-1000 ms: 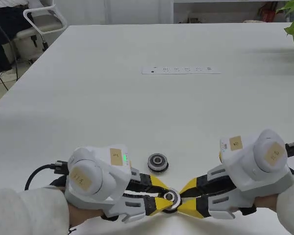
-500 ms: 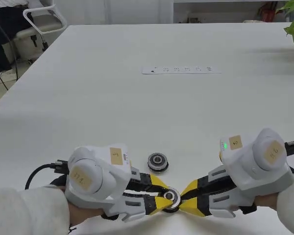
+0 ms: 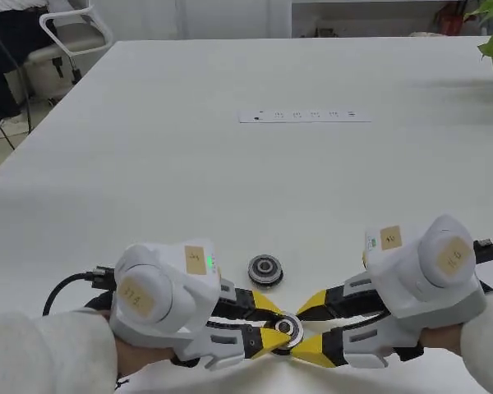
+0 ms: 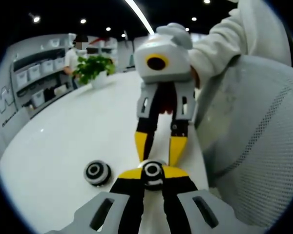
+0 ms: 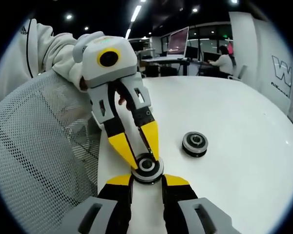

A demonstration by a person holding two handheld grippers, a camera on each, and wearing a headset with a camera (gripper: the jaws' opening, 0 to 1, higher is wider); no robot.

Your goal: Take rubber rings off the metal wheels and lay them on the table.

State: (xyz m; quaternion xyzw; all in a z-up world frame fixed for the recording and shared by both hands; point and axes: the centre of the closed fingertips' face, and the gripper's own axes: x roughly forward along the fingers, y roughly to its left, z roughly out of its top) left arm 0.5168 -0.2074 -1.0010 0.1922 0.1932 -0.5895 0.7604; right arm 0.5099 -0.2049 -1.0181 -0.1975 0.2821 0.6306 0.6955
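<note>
Where white table (image 3: pixel 230 180) ends, office chair (image 3: pixel 66 37) stands.

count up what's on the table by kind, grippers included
wheels: 2 (held wheel, loose wheel)
power strip: 1
grippers: 2 (left gripper, right gripper)
total: 5

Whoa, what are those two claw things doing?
A person holds a gripper in each hand at the near edge of the white table. The left gripper is clamped on a small metal wheel with a black rubber ring; the right gripper has its jaws spread around the same wheel. The ring is not off yet. A second ringed wheel lies just beyond.
</note>
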